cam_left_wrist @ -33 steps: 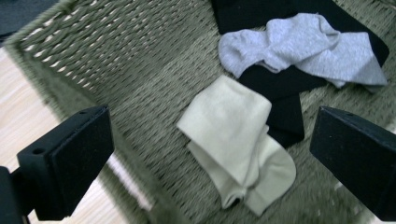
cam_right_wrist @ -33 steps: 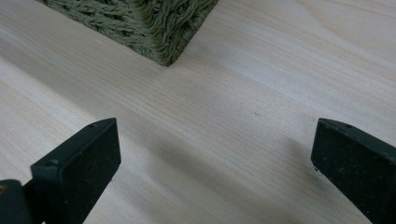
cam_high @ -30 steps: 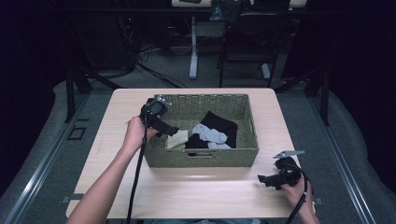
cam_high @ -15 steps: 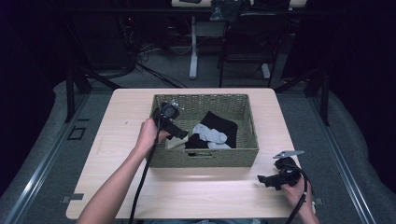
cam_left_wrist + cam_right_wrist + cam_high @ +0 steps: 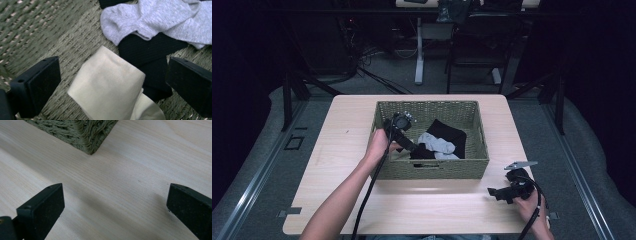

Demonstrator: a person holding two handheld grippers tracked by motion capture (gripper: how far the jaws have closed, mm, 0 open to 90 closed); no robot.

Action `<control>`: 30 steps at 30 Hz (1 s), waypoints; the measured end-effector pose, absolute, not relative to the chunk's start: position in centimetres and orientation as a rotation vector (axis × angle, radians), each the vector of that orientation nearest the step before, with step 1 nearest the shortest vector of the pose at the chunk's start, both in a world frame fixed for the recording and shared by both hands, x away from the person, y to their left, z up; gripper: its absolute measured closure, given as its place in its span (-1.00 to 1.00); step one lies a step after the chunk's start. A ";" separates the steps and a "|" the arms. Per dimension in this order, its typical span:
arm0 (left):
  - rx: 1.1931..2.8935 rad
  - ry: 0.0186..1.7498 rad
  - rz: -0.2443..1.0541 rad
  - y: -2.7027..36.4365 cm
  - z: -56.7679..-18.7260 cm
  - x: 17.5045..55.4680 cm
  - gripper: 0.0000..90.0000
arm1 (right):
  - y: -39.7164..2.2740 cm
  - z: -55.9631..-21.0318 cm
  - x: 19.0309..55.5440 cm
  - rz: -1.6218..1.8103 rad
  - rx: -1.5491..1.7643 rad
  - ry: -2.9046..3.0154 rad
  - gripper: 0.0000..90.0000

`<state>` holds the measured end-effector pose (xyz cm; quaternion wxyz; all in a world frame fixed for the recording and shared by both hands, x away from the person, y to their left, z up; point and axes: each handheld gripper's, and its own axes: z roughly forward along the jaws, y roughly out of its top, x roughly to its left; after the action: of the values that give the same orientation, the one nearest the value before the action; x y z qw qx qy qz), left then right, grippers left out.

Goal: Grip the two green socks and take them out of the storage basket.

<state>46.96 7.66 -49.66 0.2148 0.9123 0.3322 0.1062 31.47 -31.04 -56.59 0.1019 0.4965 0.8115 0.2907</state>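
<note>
A green woven basket (image 5: 472, 161) stands mid-table. Inside lie a grey sock (image 5: 438, 144), black cloth (image 5: 447, 131) and a cream sock (image 5: 110, 86). My left gripper (image 5: 412, 147) reaches down into the basket's left half. In the left gripper view it is open (image 5: 112, 85), its jaws standing either side of the cream sock just above it. The grey sock (image 5: 155, 20) and black cloth (image 5: 152, 50) lie beyond. My right gripper (image 5: 494, 192) rests low over the table at the front right, open (image 5: 115, 210) with bare wood between its jaws.
The basket's corner (image 5: 92, 137) shows ahead of the right gripper. The wooden table (image 5: 347, 135) has bare room left of the basket. A cable (image 5: 372, 190) trails from the left gripper along the forearm. Chairs and desk legs (image 5: 419, 55) stand beyond the far edge.
My left gripper has moved from the basket's left rim rightward and down into the basket, over the socks. The right gripper has stayed in place.
</note>
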 end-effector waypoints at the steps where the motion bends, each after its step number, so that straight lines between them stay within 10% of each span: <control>1: 2.542 0.918 0.288 7.5 -49.9 47.1 -0.89 | -31.0 -56.6 31.5 0.859 1.466 2.397 -0.98; 13: 2.632 0.931 0.247 7.2 -50.8 47.5 -0.32 | -31.0 -56.6 31.5 0.857 1.467 2.398 -0.98; 20: 2.629 0.949 0.247 7.4 -50.7 47.6 0.73 | -31.1 -56.6 31.5 0.858 1.468 2.402 -0.98; 30: 2.578 0.941 0.314 8.3 -48.5 47.1 0.87 | -31.0 -56.7 31.5 0.854 1.470 2.400 -0.98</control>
<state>47.09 8.26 -48.52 0.1885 0.9165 0.3347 0.1115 31.54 -31.04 -56.65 0.1002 0.4972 0.8119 0.2889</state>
